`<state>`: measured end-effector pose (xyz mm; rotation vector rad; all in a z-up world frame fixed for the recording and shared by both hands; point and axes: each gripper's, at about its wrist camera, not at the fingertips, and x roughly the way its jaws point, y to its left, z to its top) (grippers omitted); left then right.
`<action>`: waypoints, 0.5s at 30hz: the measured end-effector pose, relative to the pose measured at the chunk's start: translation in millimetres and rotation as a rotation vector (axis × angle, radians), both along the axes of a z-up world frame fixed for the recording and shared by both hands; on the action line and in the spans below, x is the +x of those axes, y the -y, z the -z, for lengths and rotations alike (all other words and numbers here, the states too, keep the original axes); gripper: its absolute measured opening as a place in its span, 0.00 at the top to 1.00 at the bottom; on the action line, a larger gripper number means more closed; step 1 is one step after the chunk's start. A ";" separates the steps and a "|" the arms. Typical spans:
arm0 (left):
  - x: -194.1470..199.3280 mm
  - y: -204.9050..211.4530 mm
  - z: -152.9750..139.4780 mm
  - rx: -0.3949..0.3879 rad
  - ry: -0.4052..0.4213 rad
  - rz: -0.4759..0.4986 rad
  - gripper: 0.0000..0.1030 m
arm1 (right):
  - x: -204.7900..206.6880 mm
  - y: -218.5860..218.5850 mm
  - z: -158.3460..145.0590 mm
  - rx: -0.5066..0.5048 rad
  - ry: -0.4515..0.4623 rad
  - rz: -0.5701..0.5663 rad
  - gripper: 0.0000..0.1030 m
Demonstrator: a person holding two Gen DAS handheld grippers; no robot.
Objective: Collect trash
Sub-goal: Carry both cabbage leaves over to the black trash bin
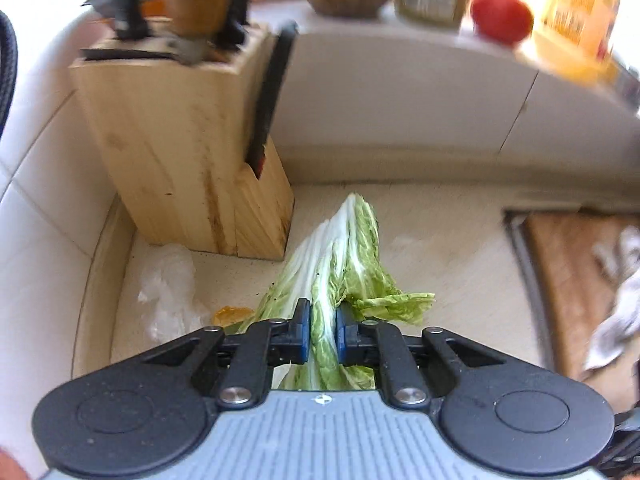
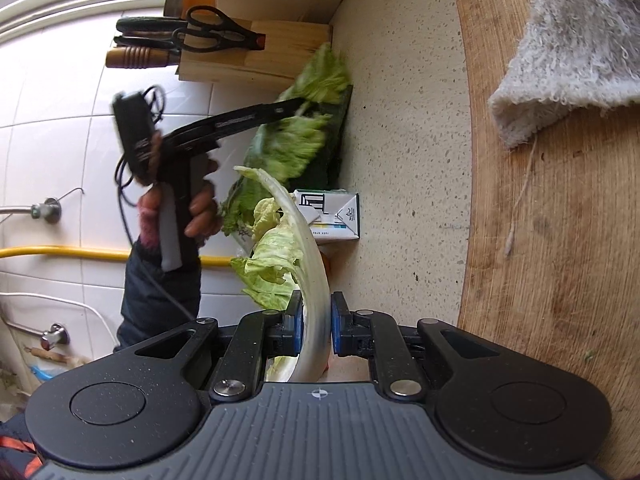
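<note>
In the left wrist view my left gripper (image 1: 323, 320) is shut on a green and white cabbage leaf (image 1: 344, 248), whose tip hangs over the speckled counter (image 1: 440, 248). My right gripper (image 2: 316, 316) is shut on the white stalk of another cabbage leaf (image 2: 308, 240). The right wrist view also shows the left gripper (image 2: 294, 105), held by a person's hand (image 2: 200, 208), with its leaf (image 2: 296, 144) hanging from the tips. A small white carton (image 2: 336, 216) lies on the counter behind the leaves. Crumpled clear plastic (image 1: 168, 284) and an orange scrap (image 1: 230, 314) lie near the knife block.
A wooden knife block (image 1: 176, 152) with knives and scissors stands in the tiled corner. A round wooden cutting board (image 2: 560, 240) carries a grey cloth (image 2: 568, 40). Jars and a tomato (image 1: 502, 18) sit on the raised ledge behind the counter.
</note>
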<state>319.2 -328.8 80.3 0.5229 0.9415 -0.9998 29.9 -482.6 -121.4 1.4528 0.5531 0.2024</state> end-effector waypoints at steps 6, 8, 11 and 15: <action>-5.4 -36.7 -25.6 -0.141 -0.078 -0.063 0.90 | -0.4 0.6 1.4 0.016 -0.003 0.008 0.83; -5.1 -48.3 -33.3 -0.188 -0.106 -0.081 0.90 | -1.3 1.3 3.1 0.031 -0.002 0.015 0.83; -10.2 -65.9 -44.4 -0.248 -0.125 -0.103 0.90 | -3.2 0.9 2.9 0.034 -0.006 0.023 0.83; -13.8 -89.1 -60.9 -0.352 -0.158 -0.129 0.90 | -6.6 1.0 3.8 0.073 0.008 0.040 0.82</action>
